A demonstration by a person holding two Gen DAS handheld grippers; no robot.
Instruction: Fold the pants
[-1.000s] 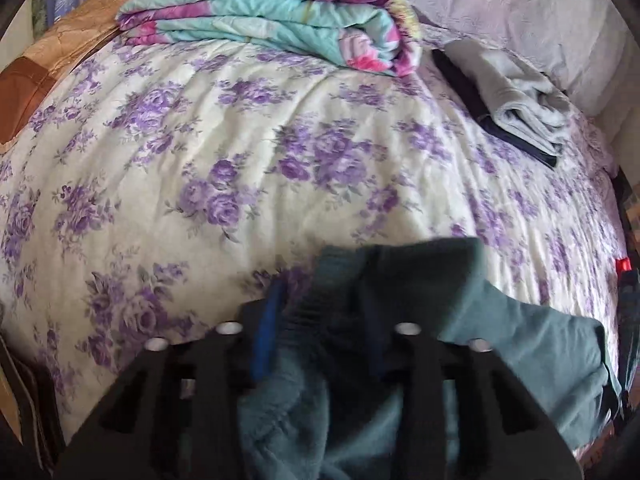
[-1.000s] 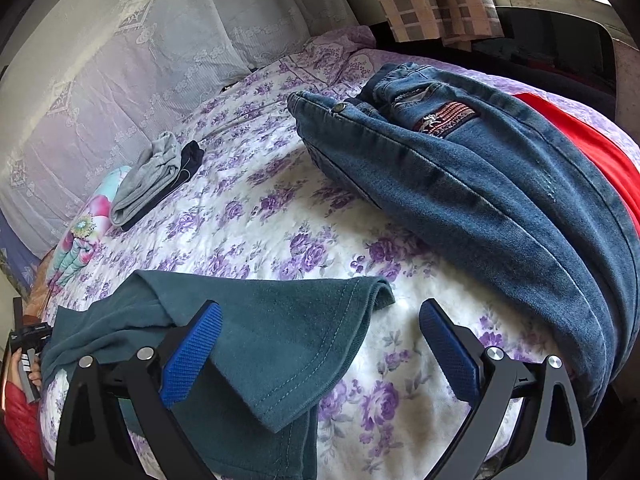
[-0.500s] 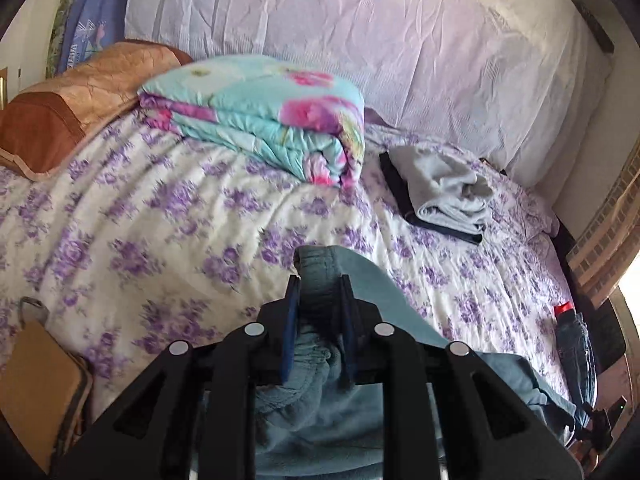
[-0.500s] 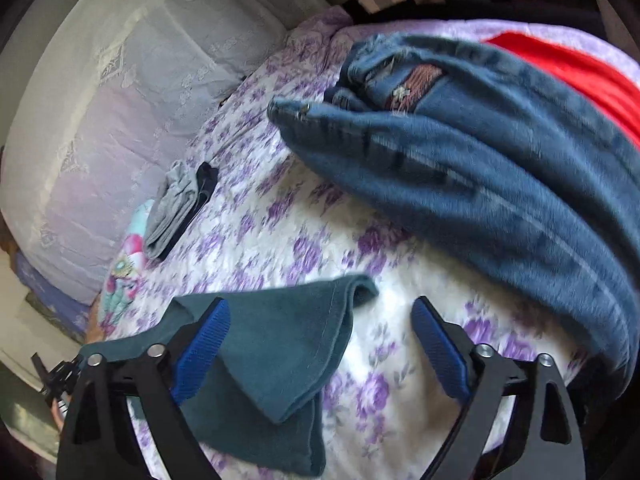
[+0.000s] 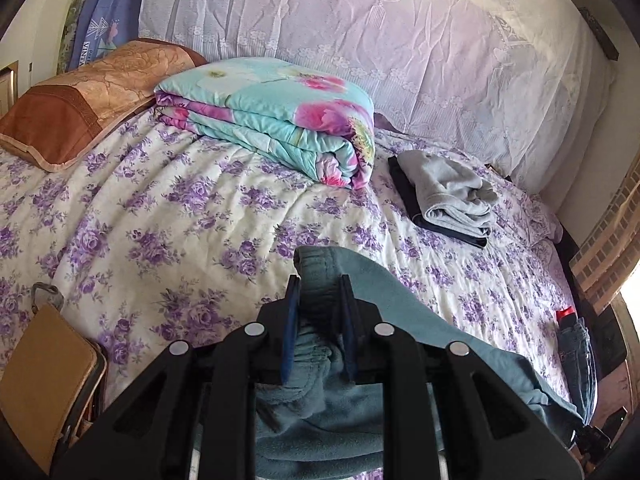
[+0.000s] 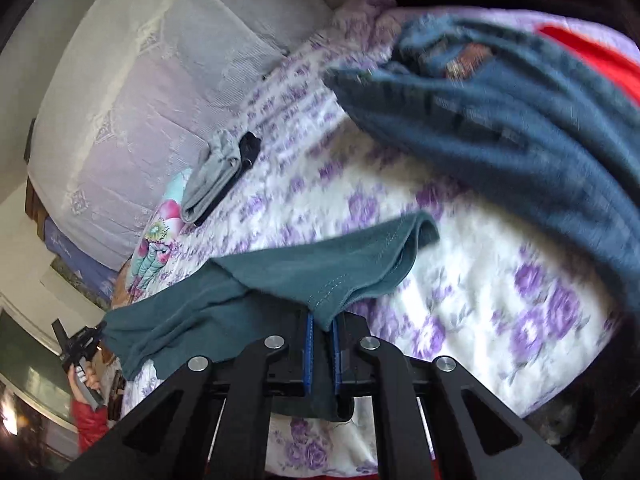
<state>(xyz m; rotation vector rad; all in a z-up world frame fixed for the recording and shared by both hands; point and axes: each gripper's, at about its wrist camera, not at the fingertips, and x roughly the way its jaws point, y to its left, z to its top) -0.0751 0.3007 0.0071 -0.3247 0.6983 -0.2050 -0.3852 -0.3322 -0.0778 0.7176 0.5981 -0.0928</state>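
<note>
Both wrist cameras close above bed (image 5: 168,216), angled down from opposite ends; shared: grey folded clothes (image 5: 448,196).

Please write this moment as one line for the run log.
task: fold pants | left gripper: shut on teal pants waistband | right gripper: closing on pants hem | jeans: on bed, untouched

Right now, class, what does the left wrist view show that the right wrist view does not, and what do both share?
Only the left wrist view: the orange-brown pillow and the waistband end of the teal pants, clamped in the left hand-held gripper.

Only the right wrist view: the blue jeans, blurred, and the pants' hemmed end in the closing right hand-held gripper.

Both: the floral bedspread and a folded grey garment.
</note>
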